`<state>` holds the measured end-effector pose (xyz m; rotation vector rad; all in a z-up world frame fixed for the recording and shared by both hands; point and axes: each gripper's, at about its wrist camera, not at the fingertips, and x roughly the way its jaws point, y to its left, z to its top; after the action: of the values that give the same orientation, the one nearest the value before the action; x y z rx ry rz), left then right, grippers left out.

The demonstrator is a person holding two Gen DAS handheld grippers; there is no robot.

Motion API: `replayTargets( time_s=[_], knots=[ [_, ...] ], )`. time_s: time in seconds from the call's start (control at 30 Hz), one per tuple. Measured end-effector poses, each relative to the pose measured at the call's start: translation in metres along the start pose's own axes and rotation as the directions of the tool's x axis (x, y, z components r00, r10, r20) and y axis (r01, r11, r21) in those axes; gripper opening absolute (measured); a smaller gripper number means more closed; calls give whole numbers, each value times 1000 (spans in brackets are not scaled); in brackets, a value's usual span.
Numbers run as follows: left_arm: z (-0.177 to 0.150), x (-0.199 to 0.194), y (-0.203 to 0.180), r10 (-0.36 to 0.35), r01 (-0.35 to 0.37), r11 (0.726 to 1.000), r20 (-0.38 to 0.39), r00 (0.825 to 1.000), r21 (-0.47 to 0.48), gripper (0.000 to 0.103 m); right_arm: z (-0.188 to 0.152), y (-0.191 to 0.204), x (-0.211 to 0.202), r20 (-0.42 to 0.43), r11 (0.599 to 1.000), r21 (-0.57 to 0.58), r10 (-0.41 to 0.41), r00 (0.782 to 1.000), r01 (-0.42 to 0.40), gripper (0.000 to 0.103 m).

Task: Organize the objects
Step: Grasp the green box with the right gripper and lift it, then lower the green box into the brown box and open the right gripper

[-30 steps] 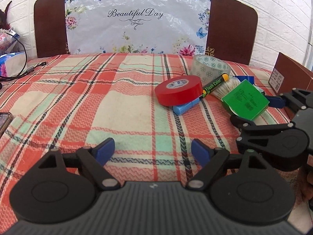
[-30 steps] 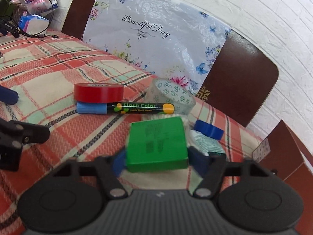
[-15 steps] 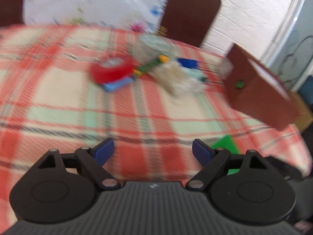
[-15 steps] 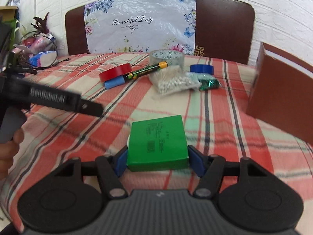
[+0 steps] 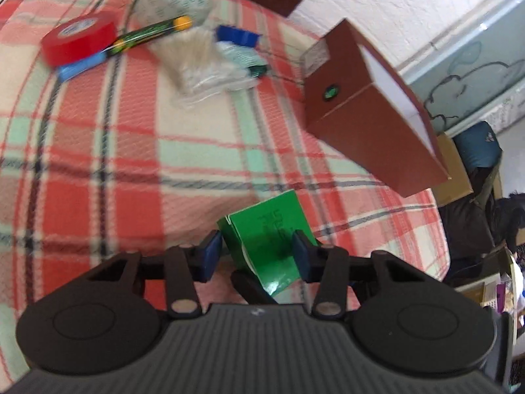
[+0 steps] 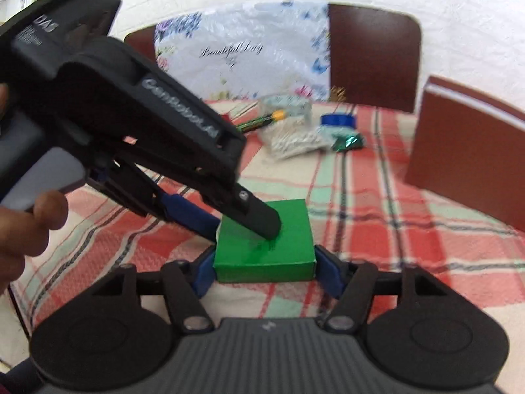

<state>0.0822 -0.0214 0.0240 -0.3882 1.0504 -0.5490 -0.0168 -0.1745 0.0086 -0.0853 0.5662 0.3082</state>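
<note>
Right wrist view shows a flat green box [image 6: 264,246] with dark print on its top (too blurred to read), clamped at both sides by the right tool [image 6: 265,271] above the plaid tabletop [image 6: 377,229]. From the left, the left tool [image 6: 242,220] straddles the same box, one finger across its top, one beside its left edge. Left wrist view: the box [image 5: 267,239] sits tilted between the spread blue pads [image 5: 210,254], nearer the right one, not pinched.
</note>
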Motion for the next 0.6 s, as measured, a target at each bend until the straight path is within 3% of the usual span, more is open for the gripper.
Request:
replayTargets(
  time_s=[0.13,0.37,0.5,0.6],
  knots=[
    [22,-3,-47,-26,20,992,47,999,121,48,13,-20,-17,131,996,19,-84,988,83,62],
    [74,18,-137,-71,35,949,107,992,314,49,52,-84,-27,300,968,97,-248,921,229,62],
    [98,49,-167,-64,15,929,119,991,371,49,71,-125,-13,317,949,154,-310,896,274,62],
    [109,74,-173,-15,-39,924,139,990,380,52,79,-152,8,283,942,181,-324,902,282,64]
  ],
)
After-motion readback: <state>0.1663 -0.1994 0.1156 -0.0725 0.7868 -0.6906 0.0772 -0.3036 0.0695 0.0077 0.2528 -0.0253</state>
